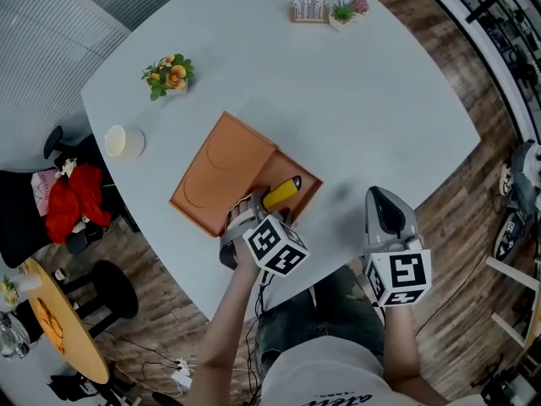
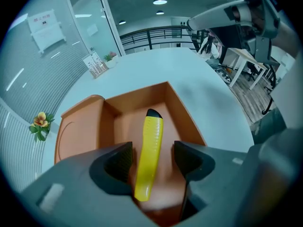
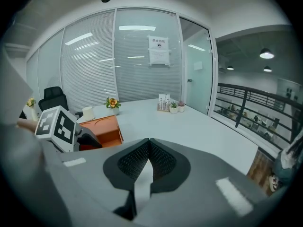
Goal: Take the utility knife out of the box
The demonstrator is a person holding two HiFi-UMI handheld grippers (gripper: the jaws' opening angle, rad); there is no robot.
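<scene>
A yellow utility knife [image 1: 281,193] with a black tip lies in the open orange box [image 1: 221,172] near the table's front edge. In the left gripper view the knife [image 2: 149,150] runs lengthwise between the jaws, above the box floor [image 2: 123,122]. My left gripper [image 1: 249,214] [image 2: 152,162] is open and straddles the knife's near end; a gap shows beside the right pad. My right gripper [image 1: 387,210] [image 3: 149,162] is shut on nothing, over the bare table to the right of the box.
A white cup [image 1: 124,140] and an orange flower pot [image 1: 169,74] stand at the table's left. A card holder [image 1: 309,2] and small plants [image 1: 345,11] stand at the far edge. A chair with red cloth [image 1: 74,201] is off the left side.
</scene>
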